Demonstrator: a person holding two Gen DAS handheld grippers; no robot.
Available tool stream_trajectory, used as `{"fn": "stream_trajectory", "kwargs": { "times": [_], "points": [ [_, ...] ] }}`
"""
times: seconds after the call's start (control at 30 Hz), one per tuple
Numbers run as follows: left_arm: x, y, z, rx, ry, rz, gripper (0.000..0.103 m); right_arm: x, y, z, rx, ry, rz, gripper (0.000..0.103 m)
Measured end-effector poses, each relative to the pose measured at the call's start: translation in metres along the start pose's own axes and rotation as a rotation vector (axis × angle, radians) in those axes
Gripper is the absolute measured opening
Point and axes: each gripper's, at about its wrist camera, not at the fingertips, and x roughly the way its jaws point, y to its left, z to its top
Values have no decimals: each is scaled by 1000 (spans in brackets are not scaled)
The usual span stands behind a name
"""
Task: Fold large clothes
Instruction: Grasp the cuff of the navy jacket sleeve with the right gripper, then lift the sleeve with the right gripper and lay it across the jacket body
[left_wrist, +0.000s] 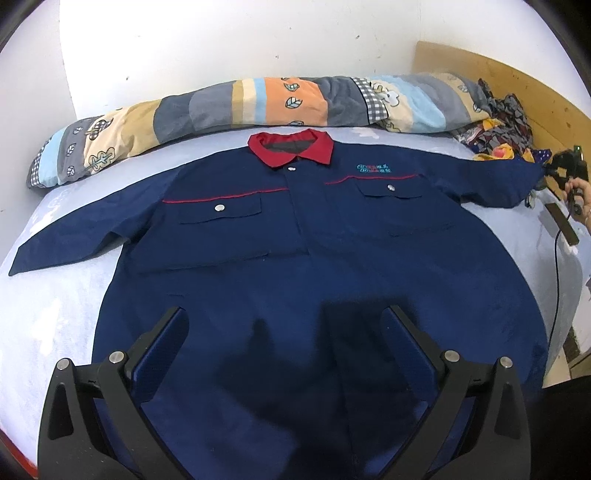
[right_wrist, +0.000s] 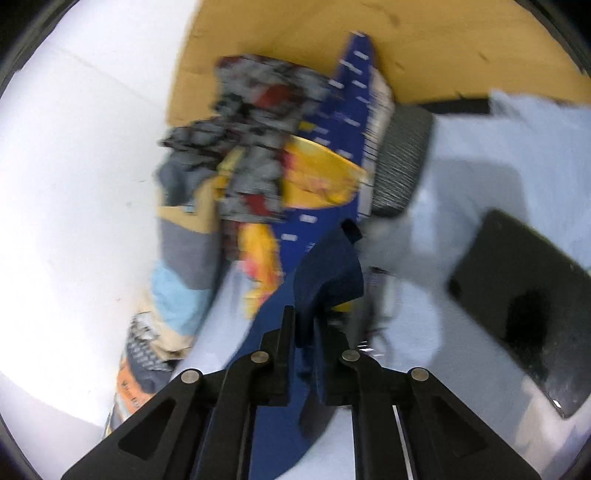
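Two grippers: left gripper (left_wrist: 286, 325) spread wide over shirt (left_wrist: 295, 229) hem; right gripper (right_wrist: 304, 328) pinching sleeve (right_wrist: 328, 269) at bed (left_wrist: 55, 306) edge.

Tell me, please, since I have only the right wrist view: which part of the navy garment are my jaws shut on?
Observer: The right gripper holds the cuff end of one long sleeve of a navy work jacket.
Operator: Thank you. Is the rest of it laid out?
Observer: Yes, it is spread front up on the bed, with its red collar toward the patchwork quilt.
Operator: And where is the left gripper, please?
Observer: The left gripper is over the jacket's lower front, jaws open, with nothing between them.
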Motion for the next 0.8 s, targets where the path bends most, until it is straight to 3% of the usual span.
{"fn": "stream_trajectory", "kwargs": {
  "times": [0.27, 0.33, 0.5, 0.63, 0.7, 0.8],
  "points": [
    [-19, 4, 0, 6, -56, -9, 103, -49, 120, -15, -125, -6, 140, 8],
    [-26, 9, -1, 6, -74, -8, 103, -63, 160, -27, -167, -1, 188, 1],
    [-39, 26, -6, -12, -104, -1, 103, -102, 274, -77, -310, 9, 332, 1],
    [-50, 46, -10, -52, -126, -8, 103, -131, 368, -139, -413, 55, 443, 1],
    [-52, 60, -11, -97, -122, -31, 103, -135, 388, -159, -421, 87, 460, 2],
    [-56, 74, -14, -162, -118, -99, 103, -134, 393, -187, -485, 74, 404, 15]
  ]
}}
